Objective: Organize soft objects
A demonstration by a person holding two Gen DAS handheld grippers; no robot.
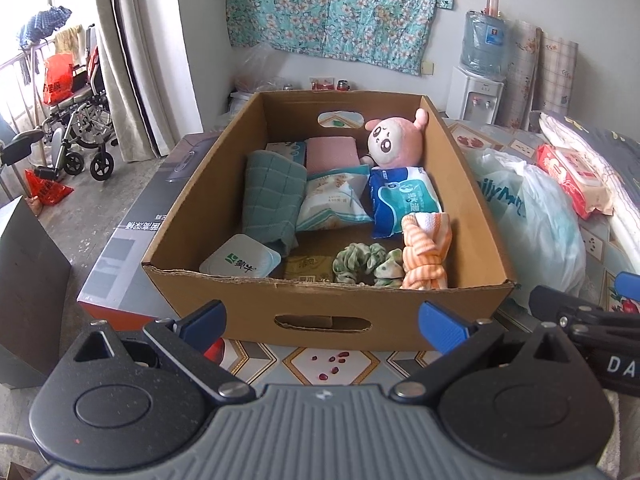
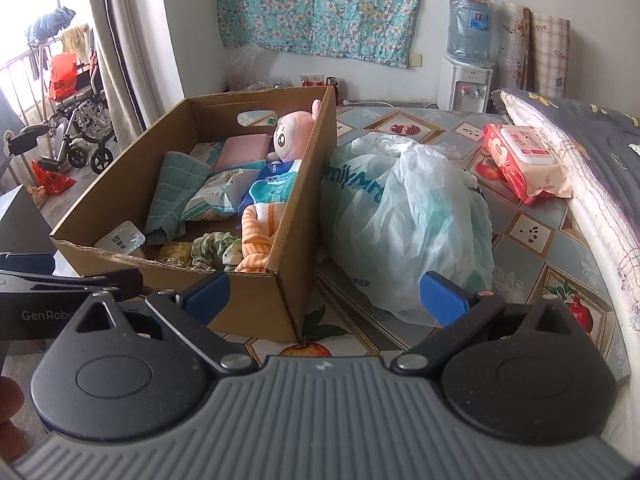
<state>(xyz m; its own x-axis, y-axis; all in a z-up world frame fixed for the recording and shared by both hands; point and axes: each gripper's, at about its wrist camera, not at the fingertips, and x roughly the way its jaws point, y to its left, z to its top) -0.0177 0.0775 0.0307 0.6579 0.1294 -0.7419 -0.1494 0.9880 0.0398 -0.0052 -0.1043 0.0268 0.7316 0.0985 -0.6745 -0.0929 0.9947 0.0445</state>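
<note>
An open cardboard box (image 1: 256,300) (image 2: 256,304) sits on the patterned tabletop. Inside lie a pink plush doll (image 1: 394,142) (image 2: 292,136), a teal folded towel (image 1: 270,196), a pink folded cloth (image 1: 330,152), tissue packs (image 1: 404,200), a green scrunchie (image 1: 368,264) and an orange striped cloth (image 1: 426,256) (image 2: 256,240). My left gripper (image 1: 324,320) is open in front of the box's near wall, holding nothing. My right gripper (image 2: 324,294) is open at the box's near right corner, beside a white plastic bag (image 2: 408,216) (image 1: 536,216).
A red wet-wipes pack (image 2: 524,160) (image 1: 572,176) lies on the table's right side by a folded grey quilt (image 2: 592,148). A dark flat carton (image 1: 136,232) lies left of the box. A water dispenser (image 2: 466,80), a wheelchair (image 1: 76,120) and a curtain stand behind.
</note>
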